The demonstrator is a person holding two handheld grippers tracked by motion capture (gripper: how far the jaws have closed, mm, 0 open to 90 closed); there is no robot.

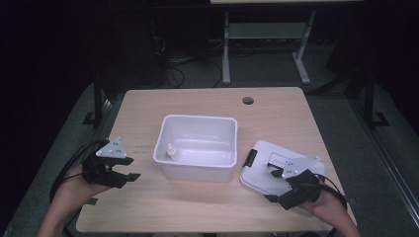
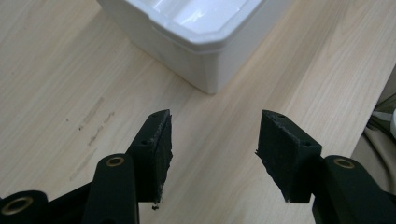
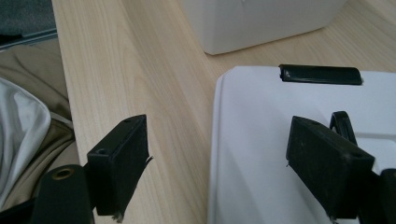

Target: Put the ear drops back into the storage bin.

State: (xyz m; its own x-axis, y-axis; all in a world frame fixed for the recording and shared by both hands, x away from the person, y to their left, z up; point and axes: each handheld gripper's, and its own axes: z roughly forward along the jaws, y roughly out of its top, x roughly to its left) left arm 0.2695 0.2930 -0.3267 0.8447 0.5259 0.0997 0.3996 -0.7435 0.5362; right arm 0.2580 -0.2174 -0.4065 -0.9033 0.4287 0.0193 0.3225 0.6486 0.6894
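While the left gripper (image 1: pixel 129 169) hovers low over the bare left part of the wooden table (image 1: pixel 148 207), its jaws stand wide apart with nothing between them; the left gripper view shows light wood grain in the gap and a corner of the white bin (image 2: pixel 205 46) just ahead. A person's left hand (image 1: pixel 74 185) holds that gripper from the bottom edge of the high view, with a black cable looping off the table's left side. At the middle of the table sits the white bin (image 1: pixel 197 168), open at the top, upright and rectangular, with a small white bottle (image 1: pixel 171 151) standing inside near its front left corner. Just to the right of the bin, close but apart from it, lies the white lid (image 1: pixel 259 175), flat on the table, with a black latch (image 1: pixel 251 158) at the edge that faces the bin. Over this lid hangs the right gripper (image 1: pixel 273 184), held by the right hand (image 1: pixel 328 205); its jaws are also spread wide and grip nothing. From the right gripper view, one jaw sits over bare wood beside the lid's edge and the other over the lid (image 3: pixel 261 154) itself, near the latch (image 3: pixel 320 74).
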